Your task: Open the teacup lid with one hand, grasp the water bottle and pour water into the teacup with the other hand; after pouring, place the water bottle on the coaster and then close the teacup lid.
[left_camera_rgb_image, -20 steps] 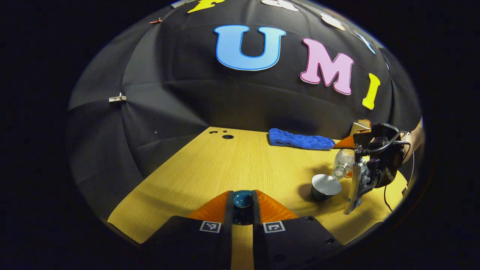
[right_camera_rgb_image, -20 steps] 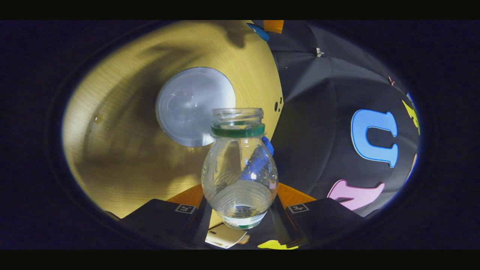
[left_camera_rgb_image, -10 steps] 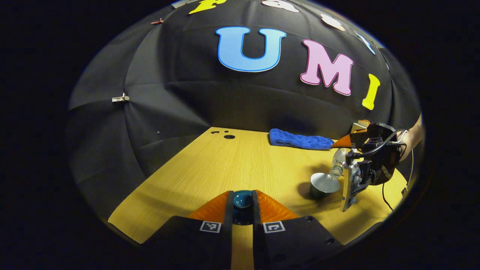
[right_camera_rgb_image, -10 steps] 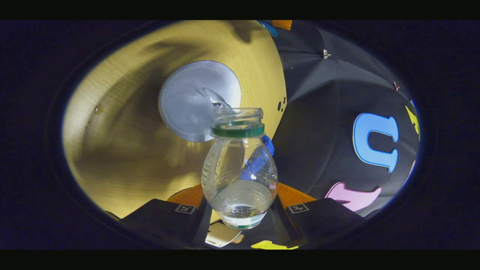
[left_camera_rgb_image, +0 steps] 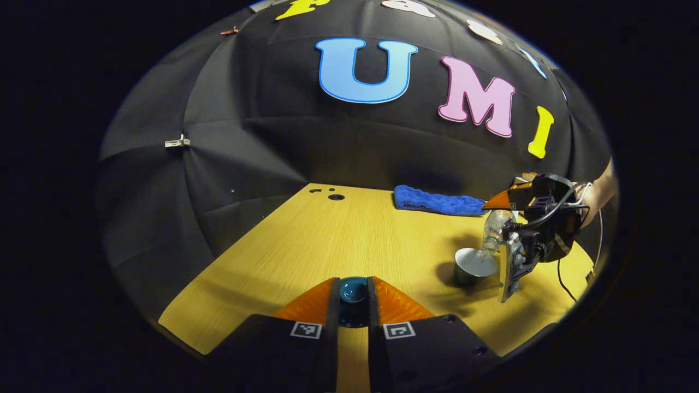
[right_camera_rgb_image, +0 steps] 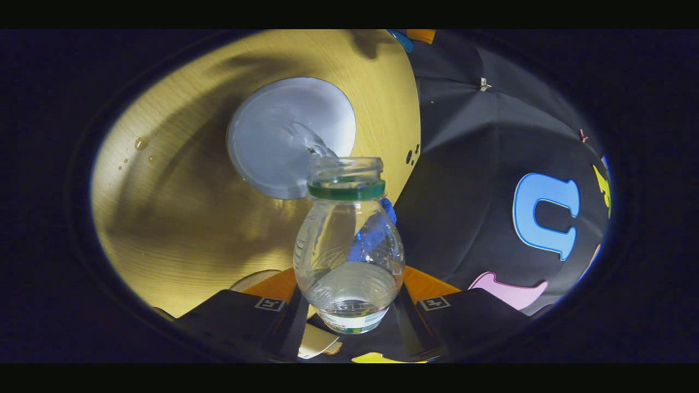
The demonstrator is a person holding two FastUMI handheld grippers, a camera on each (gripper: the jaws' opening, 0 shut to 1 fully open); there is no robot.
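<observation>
In the left gripper view my left gripper (left_camera_rgb_image: 353, 285) is shut on the dark teal teacup lid (left_camera_rgb_image: 353, 291), held just above the near part of the wooden table (left_camera_rgb_image: 327, 240). At the right stands the open teacup (left_camera_rgb_image: 474, 265). My right gripper (left_camera_rgb_image: 527, 229) tilts the clear water bottle (left_camera_rgb_image: 493, 232) over it. In the right gripper view my right gripper (right_camera_rgb_image: 349, 286) is shut on the water bottle (right_camera_rgb_image: 349, 245), which has a green neck ring. Its open mouth points at the pale inside of the teacup (right_camera_rgb_image: 273, 136). A thin stream of water (right_camera_rgb_image: 310, 143) runs into the cup.
A blue cloth (left_camera_rgb_image: 437, 202) lies at the table's far edge against the booth wall. Small holes (left_camera_rgb_image: 335, 196) mark the far left of the tabletop. Water drops (right_camera_rgb_image: 141, 143) lie on the wood beside the cup. A pale rounded edge (right_camera_rgb_image: 254, 277) shows near my right fingers.
The right gripper has tipped the bottle further over the teacup, and water now streams into it. Drops have appeared on the table. The left gripper keeps the lid still.
</observation>
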